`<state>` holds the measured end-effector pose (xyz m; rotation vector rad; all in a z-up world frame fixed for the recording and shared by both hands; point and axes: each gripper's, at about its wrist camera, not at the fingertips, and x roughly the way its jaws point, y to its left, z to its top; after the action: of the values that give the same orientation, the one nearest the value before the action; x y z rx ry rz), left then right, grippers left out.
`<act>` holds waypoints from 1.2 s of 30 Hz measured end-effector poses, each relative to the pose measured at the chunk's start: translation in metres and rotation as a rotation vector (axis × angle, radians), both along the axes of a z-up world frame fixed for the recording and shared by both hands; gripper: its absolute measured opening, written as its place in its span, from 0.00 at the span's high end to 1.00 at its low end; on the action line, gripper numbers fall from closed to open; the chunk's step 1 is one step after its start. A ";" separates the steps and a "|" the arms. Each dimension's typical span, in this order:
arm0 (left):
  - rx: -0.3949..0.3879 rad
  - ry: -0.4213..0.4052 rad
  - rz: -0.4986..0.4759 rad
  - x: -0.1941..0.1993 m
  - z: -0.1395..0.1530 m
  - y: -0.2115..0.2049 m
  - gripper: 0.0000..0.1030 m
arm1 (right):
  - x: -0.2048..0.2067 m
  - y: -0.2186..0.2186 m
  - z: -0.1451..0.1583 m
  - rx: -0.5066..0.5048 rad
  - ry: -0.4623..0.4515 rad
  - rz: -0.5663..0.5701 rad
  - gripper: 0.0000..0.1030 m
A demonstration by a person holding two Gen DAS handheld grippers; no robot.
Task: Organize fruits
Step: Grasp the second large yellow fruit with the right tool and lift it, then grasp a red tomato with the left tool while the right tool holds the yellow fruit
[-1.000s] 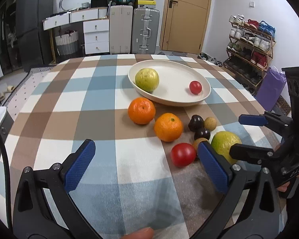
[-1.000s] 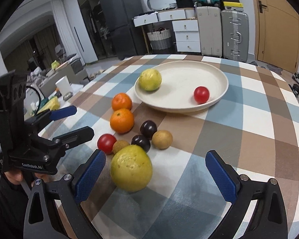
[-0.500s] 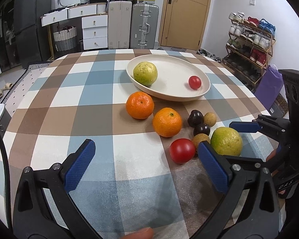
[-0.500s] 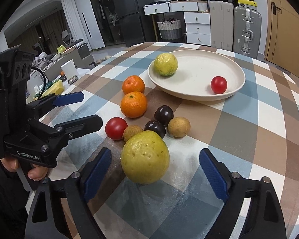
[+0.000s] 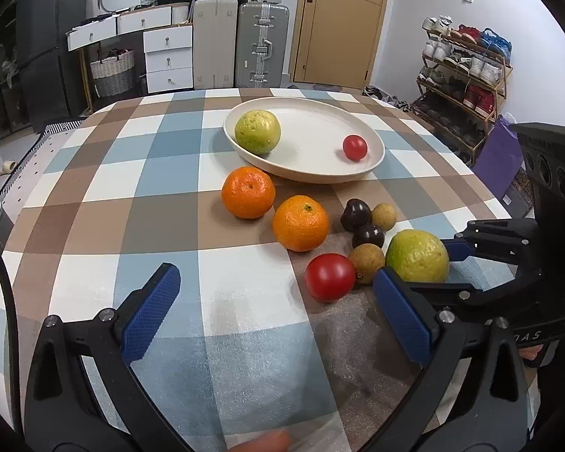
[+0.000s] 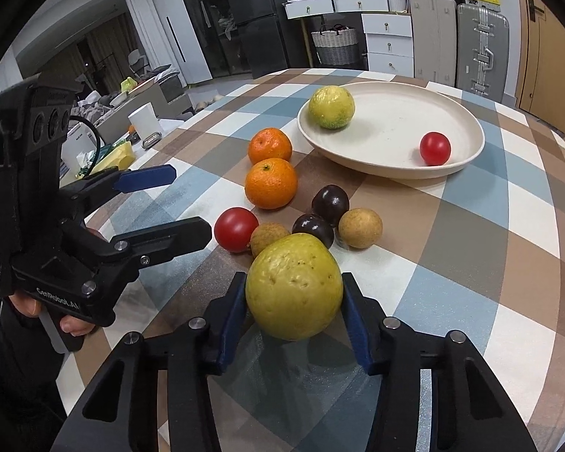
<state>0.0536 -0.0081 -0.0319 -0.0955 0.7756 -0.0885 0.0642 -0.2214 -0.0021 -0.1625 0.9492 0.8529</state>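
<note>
My right gripper (image 6: 292,301) is shut on a yellow-green guava (image 6: 293,286) that rests on the checked tablecloth; it also shows in the left wrist view (image 5: 418,256). My left gripper (image 5: 275,309) is open and empty above the cloth, left of the fruit cluster. A cream plate (image 6: 395,139) holds another guava (image 6: 331,107) and a small tomato (image 6: 435,148). Loose on the cloth lie two oranges (image 6: 270,182), a red tomato (image 6: 236,229), two dark plums (image 6: 330,199) and two brown longans (image 6: 360,228).
The round table (image 5: 94,196) drops off at its edges. Beyond it stand suitcases (image 5: 261,45), white drawers (image 5: 167,56), a door and a shoe rack (image 5: 467,75). A white cup (image 6: 144,120) sits on a side surface to the left.
My right gripper has moved forward and closed its jaws on the near guava. My left gripper stayed open and drifted slightly.
</note>
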 end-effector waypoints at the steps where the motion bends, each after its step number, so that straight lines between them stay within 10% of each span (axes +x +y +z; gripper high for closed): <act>1: 0.000 0.000 0.000 0.000 0.000 0.000 0.00 | 0.000 -0.001 0.001 0.004 -0.007 -0.004 0.52; 28: 0.055 0.118 0.002 0.021 -0.018 -0.011 0.00 | 0.023 -0.040 0.022 0.114 -0.052 -0.215 0.52; 36: 0.050 0.106 -0.023 0.023 -0.015 -0.014 0.18 | 0.024 -0.042 0.020 0.110 -0.041 -0.223 0.52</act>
<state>0.0763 -0.0217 -0.0471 -0.0441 0.8841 -0.0859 0.0887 -0.2635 0.0175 0.0209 0.8619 0.6915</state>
